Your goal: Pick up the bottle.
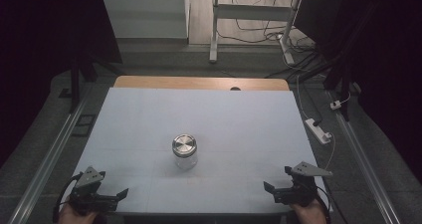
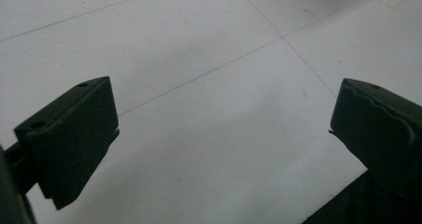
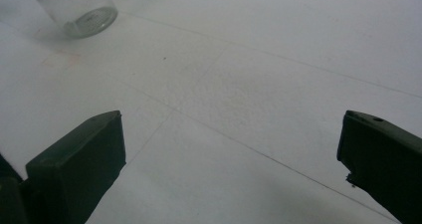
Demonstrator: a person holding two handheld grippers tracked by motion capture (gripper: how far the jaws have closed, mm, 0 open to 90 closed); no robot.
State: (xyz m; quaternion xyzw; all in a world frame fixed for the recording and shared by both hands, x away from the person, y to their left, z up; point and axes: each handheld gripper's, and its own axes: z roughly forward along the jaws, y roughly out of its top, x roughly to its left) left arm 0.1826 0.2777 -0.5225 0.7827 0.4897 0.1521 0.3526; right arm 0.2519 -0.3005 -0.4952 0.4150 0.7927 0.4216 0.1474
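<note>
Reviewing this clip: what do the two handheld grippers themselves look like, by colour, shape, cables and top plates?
Both the left gripper and the right gripper are black, with two blocky, flat-faced jaws that have small screw holes near the tips. Each carries a grey three-cornered plate on top, and a dark cable loops from each body. No sleeves are visible at the hands.

The jar point(image 1: 184, 152) is clear glass with a round, brushed-metal lid point(image 1: 184, 145) seated on top. It stands upright near the middle of the white table point(image 1: 149, 114), slightly toward the near edge. In the right gripper view its glass base point(image 3: 82, 10) rests flat on the surface.
</note>
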